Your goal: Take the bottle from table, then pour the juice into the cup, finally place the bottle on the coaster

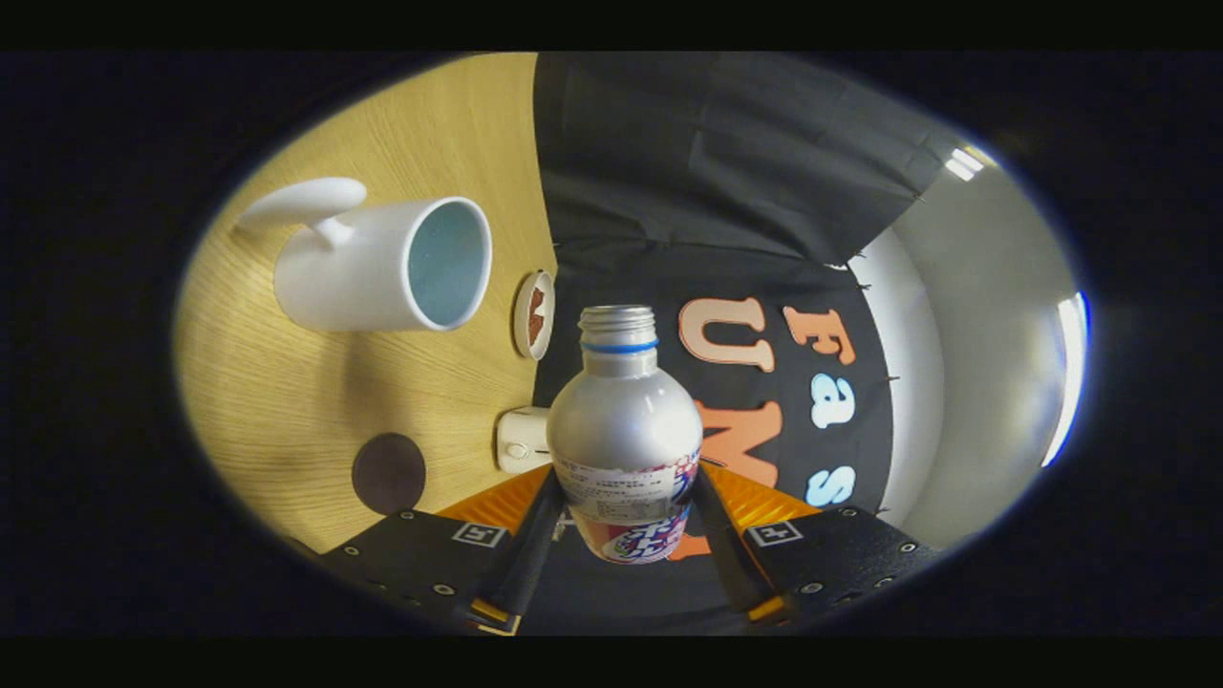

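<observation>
The bottle (624, 420) was glossy metal, the cup (377, 263) smooth glazed ceramic, the table (287, 401) matt wood-grain.

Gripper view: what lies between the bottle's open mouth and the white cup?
Only bare wooden table between the bottle, held in the jaws, and the cup; the small round dish sits just beside that stretch.

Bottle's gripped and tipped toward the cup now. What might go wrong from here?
1. The bottle is uncapped and its mouth looks short of the cup opening, so juice may hit the table.
2. The gripper holds it low on the body; it might slip.
3. The round coaster is small, so placement could miss.
</observation>
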`<state>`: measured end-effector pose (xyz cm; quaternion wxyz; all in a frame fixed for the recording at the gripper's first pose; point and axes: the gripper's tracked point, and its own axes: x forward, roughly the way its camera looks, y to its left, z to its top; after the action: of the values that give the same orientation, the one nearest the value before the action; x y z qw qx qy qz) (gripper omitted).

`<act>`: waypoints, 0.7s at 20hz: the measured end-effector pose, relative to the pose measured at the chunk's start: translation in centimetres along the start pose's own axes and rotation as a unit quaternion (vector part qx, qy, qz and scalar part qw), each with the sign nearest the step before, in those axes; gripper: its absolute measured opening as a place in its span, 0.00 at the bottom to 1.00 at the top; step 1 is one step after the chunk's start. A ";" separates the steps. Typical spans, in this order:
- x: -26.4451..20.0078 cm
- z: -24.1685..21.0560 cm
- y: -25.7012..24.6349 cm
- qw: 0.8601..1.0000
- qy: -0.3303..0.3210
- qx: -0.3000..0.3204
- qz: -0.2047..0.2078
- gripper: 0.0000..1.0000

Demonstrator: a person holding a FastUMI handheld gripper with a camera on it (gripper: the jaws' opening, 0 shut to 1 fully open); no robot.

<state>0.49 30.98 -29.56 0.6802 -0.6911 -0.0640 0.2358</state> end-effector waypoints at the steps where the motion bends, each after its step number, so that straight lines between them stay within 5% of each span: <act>1: 0.0 0.3 0.0 1.000 -0.003 -0.006 0.000 0.76; 14: -0.1 0.5 -0.6 0.999 -0.006 -0.051 -0.003 0.76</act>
<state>0.40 31.42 -28.93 0.6440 -0.7235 -0.0825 0.2345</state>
